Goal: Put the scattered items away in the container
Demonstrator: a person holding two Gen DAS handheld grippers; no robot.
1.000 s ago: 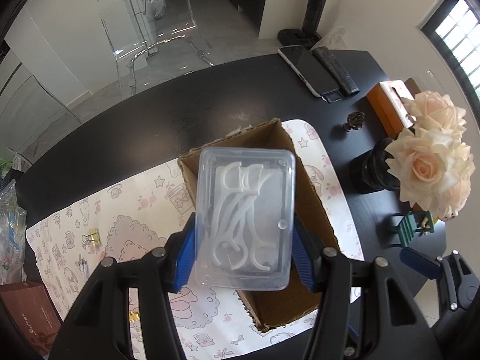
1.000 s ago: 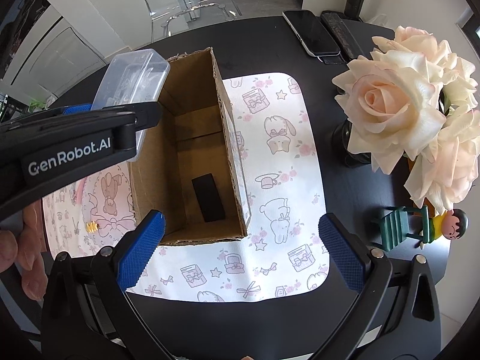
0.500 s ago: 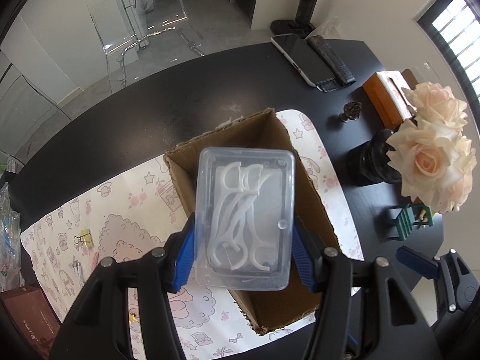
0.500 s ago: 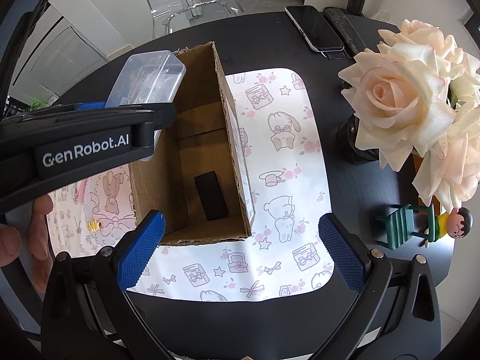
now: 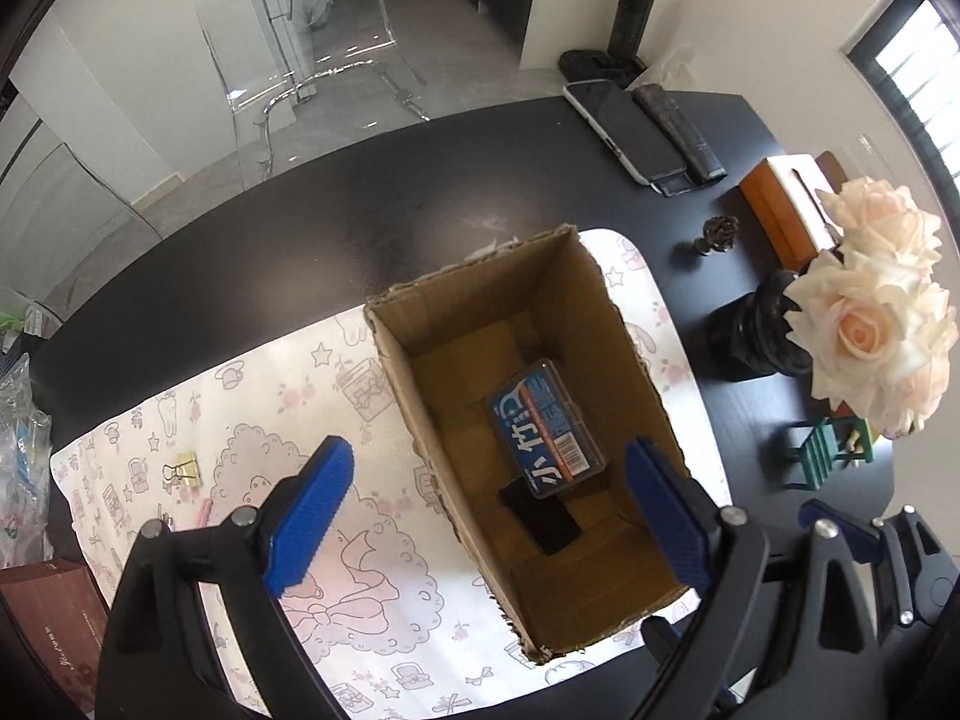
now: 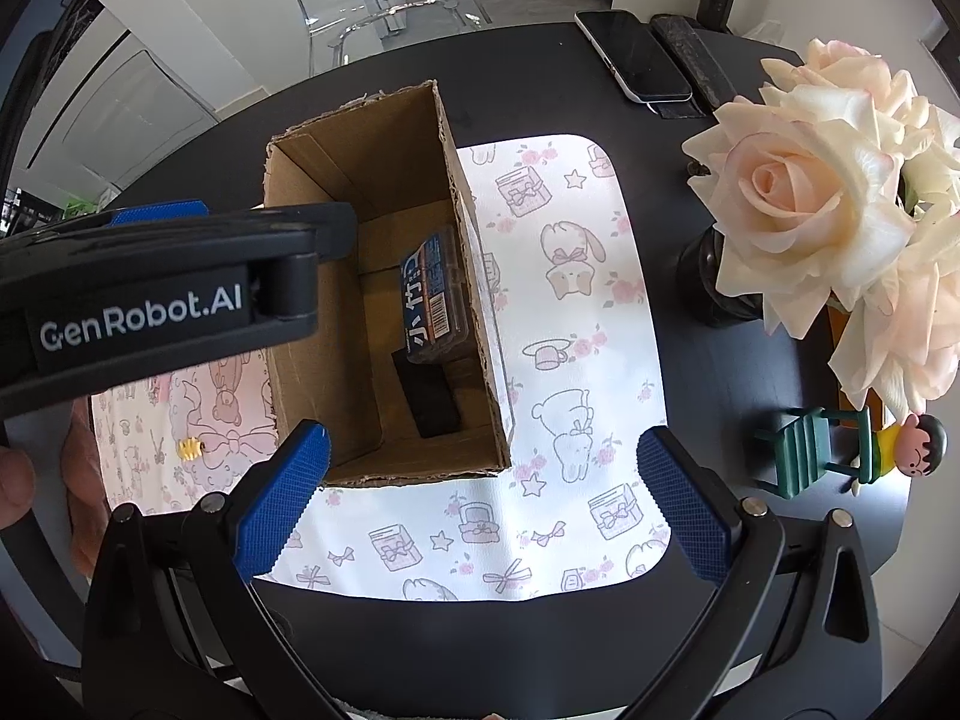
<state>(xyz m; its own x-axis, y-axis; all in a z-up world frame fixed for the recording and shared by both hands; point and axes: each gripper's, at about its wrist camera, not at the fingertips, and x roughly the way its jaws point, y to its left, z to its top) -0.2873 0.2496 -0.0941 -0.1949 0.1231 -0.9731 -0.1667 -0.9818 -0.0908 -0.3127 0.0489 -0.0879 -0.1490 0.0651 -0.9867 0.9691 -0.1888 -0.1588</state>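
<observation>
Brown box (image 5: 642, 372), blue-labelled case (image 5: 543, 427)

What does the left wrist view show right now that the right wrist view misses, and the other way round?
Only the left wrist view shows the gold binder clip clearly, plus the brown box at the table edge. Only the right wrist view shows the toy figure on the green chair, and the left tongs open above the cardboard box. Both show the floss case lying inside the box on a black item, the roses and the phone.
</observation>
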